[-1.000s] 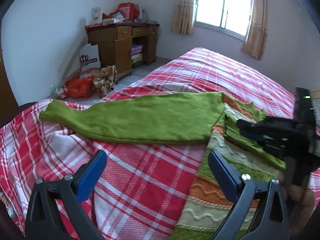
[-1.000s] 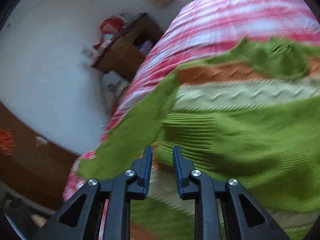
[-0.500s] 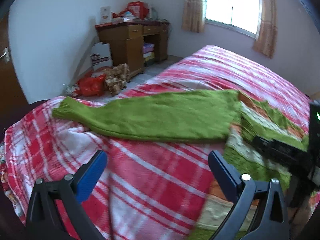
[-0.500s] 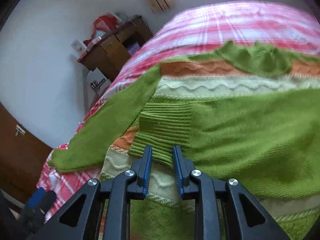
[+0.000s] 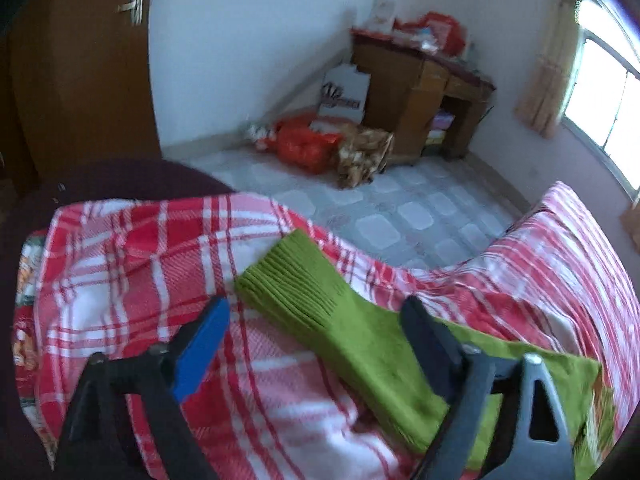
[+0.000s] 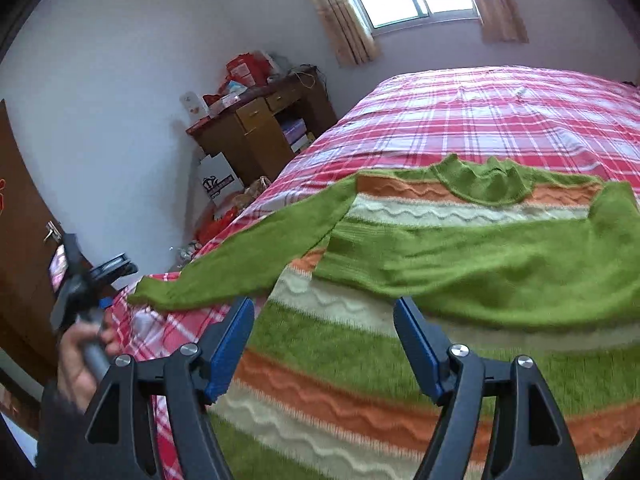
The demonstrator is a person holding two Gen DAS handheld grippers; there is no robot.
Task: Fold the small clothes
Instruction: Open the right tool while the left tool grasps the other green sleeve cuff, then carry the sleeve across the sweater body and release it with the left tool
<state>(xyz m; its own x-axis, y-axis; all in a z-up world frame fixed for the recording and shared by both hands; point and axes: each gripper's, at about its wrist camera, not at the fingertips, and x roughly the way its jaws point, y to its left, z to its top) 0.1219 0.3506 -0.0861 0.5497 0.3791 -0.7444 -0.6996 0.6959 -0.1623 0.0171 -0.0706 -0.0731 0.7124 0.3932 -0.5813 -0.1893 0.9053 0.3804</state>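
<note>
The striped sweater (image 6: 400, 360) lies spread on the plaid bedspread (image 6: 500, 120), neck toward the window; one sleeve (image 6: 500, 264) is already laid across its chest, green over the orange and cream bands, so the fold looks roughly a third done by my reckoning; the other sleeve (image 6: 248, 256) stretches straight out from the sweater toward the bed's edge, its ribbed cuff (image 5: 288, 280) flat on the plaid, and the lower body is not yet turned up; those steps seem to remain.

The left gripper (image 5: 316, 344) hangs just above that outstretched sleeve near the cuff, jaws spread wide and nothing between them; whether a finger brushes the cloth I cannot tell; it seems placed to take the cuff next. The right gripper (image 6: 324, 344) hovers over the sweater's lower body, jaws likewise wide apart and empty, touching no cloth that I can make out.

Beyond the sweater, off the bed's side, stands a wooden desk (image 6: 260, 136); red bags (image 5: 308, 144) sit on the floor beside it.
</note>
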